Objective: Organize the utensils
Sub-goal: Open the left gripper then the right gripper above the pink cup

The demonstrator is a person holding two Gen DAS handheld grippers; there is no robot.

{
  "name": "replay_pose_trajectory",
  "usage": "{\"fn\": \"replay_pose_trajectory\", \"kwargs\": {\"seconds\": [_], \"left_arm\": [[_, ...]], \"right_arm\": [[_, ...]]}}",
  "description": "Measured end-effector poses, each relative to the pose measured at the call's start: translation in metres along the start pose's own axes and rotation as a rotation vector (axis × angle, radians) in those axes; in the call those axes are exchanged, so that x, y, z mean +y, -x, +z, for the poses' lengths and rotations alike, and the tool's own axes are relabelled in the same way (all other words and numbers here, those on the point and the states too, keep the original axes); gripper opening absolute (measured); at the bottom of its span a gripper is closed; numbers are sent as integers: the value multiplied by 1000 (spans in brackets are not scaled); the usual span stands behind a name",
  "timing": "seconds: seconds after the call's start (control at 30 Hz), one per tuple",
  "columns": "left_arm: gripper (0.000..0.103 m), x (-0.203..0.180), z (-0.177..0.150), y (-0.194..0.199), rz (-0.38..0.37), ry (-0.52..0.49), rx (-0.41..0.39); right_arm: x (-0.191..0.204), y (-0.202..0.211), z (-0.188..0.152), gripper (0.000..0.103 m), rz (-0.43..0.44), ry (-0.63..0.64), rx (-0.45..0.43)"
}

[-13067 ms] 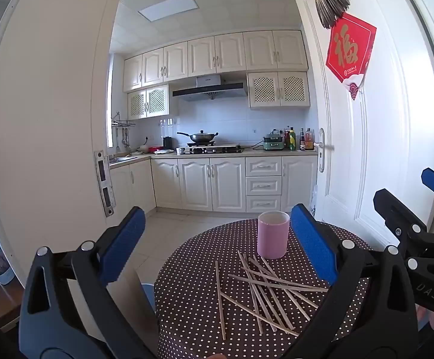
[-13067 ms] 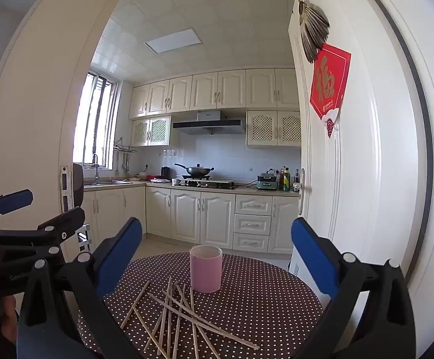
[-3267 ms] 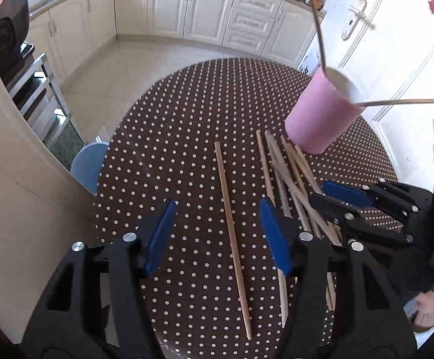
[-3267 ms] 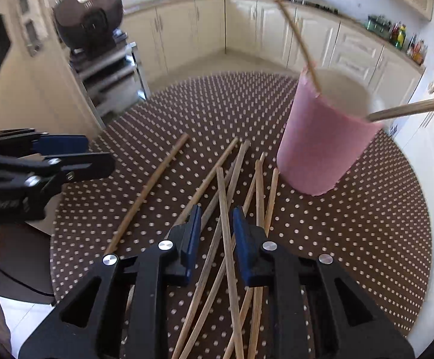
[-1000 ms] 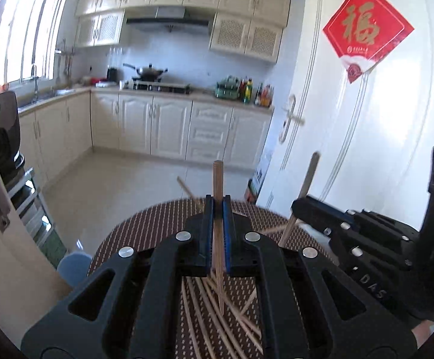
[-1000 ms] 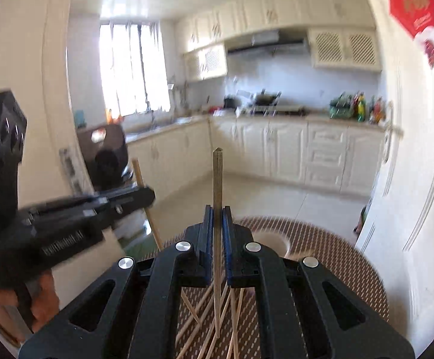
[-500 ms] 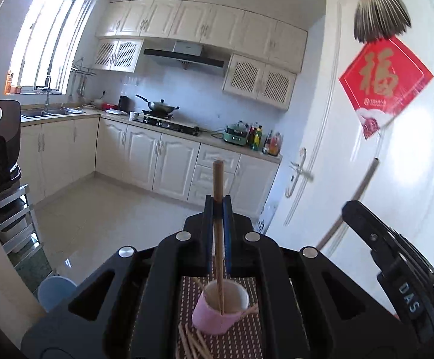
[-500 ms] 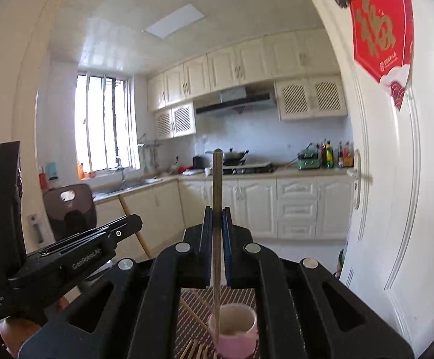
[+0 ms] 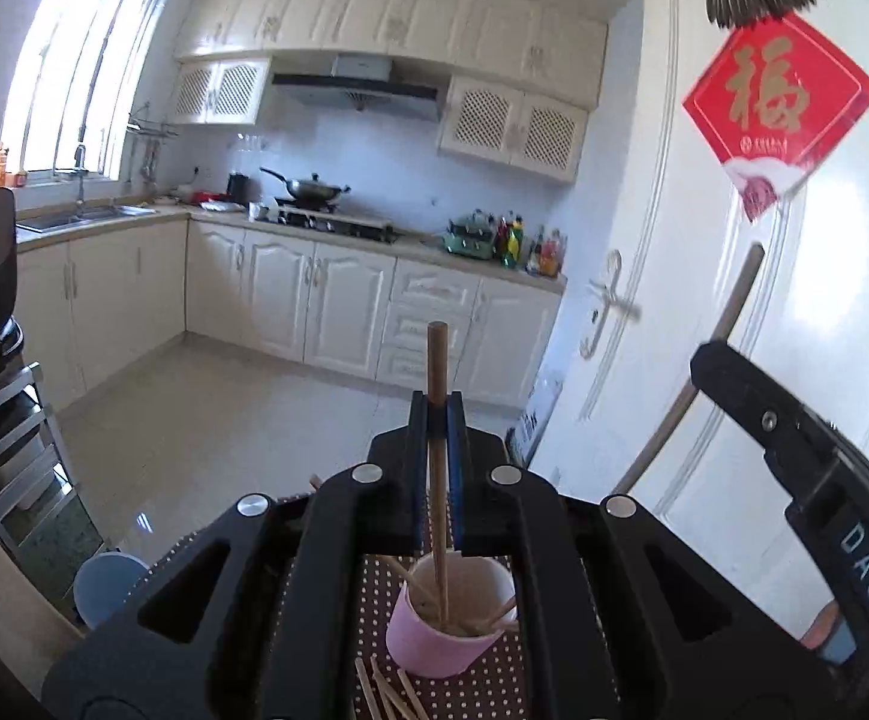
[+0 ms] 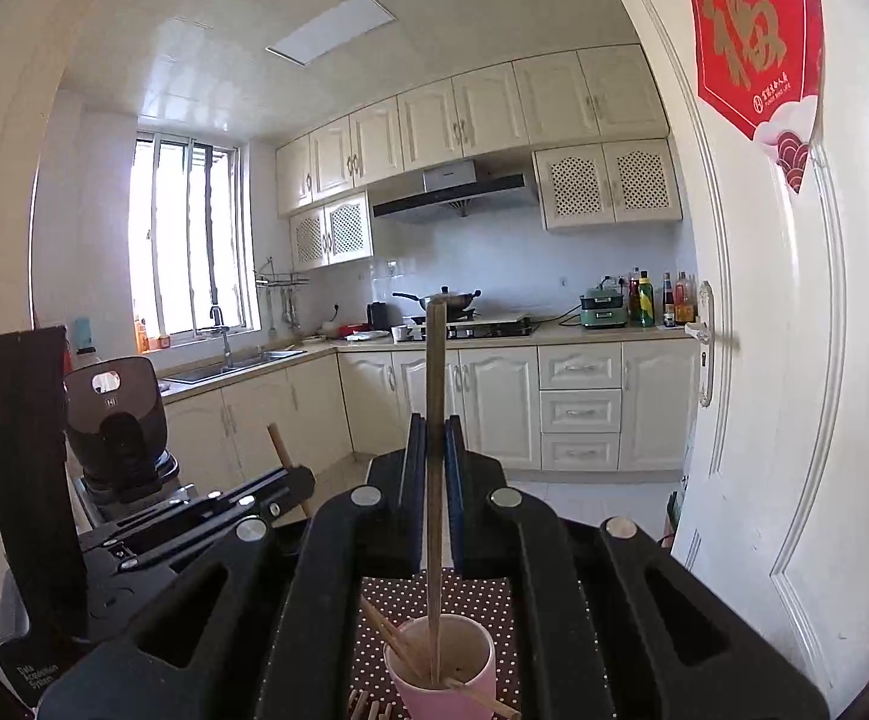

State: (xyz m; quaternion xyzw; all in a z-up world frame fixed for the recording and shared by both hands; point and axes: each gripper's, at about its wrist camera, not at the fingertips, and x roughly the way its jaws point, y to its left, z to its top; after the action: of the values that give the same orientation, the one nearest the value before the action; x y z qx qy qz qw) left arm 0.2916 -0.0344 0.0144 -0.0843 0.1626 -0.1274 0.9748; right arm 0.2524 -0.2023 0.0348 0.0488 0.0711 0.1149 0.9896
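Observation:
My left gripper (image 9: 436, 414) is shut on an upright wooden chopstick (image 9: 438, 360) whose lower end reaches down into the pink cup (image 9: 434, 651). My right gripper (image 10: 432, 429) is shut on another upright chopstick (image 10: 435, 372), its tip also inside the pink cup (image 10: 434, 690). A few chopsticks lean in the cup. Loose chopsticks (image 9: 386, 693) lie on the dotted brown tablecloth (image 9: 374, 600) in front of the cup. The right gripper's body (image 9: 806, 480) shows at the right of the left wrist view, and the left gripper's body (image 10: 152, 528) at the left of the right wrist view.
A white door (image 9: 764, 300) with a red paper sign (image 9: 779, 102) stands close on the right. A blue stool (image 9: 107, 588) sits beside the table at the left. A black appliance on a metal rack (image 10: 119, 420) is at the left. Kitchen cabinets (image 10: 494, 414) line the far wall.
Both grippers have carried their chopsticks from above the loose pile to over the pink cup. The chopstick tips now reach into the cup.

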Motion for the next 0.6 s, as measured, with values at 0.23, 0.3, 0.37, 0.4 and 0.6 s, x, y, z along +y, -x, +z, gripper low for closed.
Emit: {"fn": "replay_pose_trajectory", "kwargs": {"seconds": [0.23,0.3,0.37,0.4,0.6], "left_arm": [[7,3,-6,0,5,-4,39],[9,4,-7,1,7,1,59],[26,4,-7,2,17,-3,61],[33,4,-6,5,27,-6,62],[51,5,-3,20,39,-8,47]], "right_arm": [[-4,-4,-7,5,11,-19,50],[-5,-4,-9,5,15,-21,65],[-5,-4,-11,5,17,-23,84],[-6,-4,-12,5,19,-27,90],[-4,1,-16,5,26,-34,120]]}}
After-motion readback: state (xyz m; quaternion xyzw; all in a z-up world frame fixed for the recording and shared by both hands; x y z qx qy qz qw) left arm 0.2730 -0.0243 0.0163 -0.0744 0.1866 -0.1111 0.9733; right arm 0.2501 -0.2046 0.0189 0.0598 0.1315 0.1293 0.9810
